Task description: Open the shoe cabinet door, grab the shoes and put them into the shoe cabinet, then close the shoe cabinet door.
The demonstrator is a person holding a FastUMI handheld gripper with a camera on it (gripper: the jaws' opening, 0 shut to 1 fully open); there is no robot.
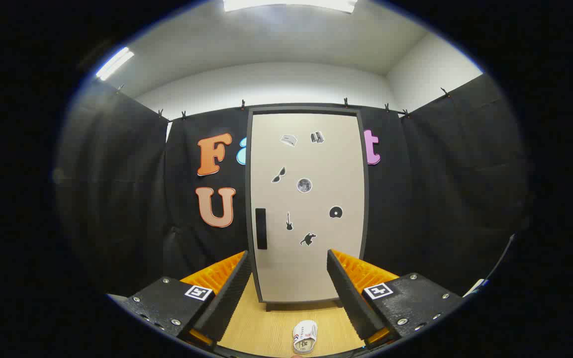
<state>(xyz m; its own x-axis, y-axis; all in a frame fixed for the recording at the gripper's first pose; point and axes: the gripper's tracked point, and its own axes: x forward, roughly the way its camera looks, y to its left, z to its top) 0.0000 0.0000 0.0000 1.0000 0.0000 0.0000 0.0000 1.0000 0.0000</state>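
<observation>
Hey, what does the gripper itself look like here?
The gripper has two wedge-shaped fingers with ribbed inner faces. Each is mounted on a black block fastened with silver screws and bearing a square black-and-white marker. Orange ribbed parts sit behind the fingers.

This is a recording booth rigged up as a bit of a home: black cloth [117,199] clipped up as walls, white ceiling with strip lights [289,5], and a sticker-dotted shoe cabinet [309,199] standing shut on a wooden floor [261,328].
</observation>
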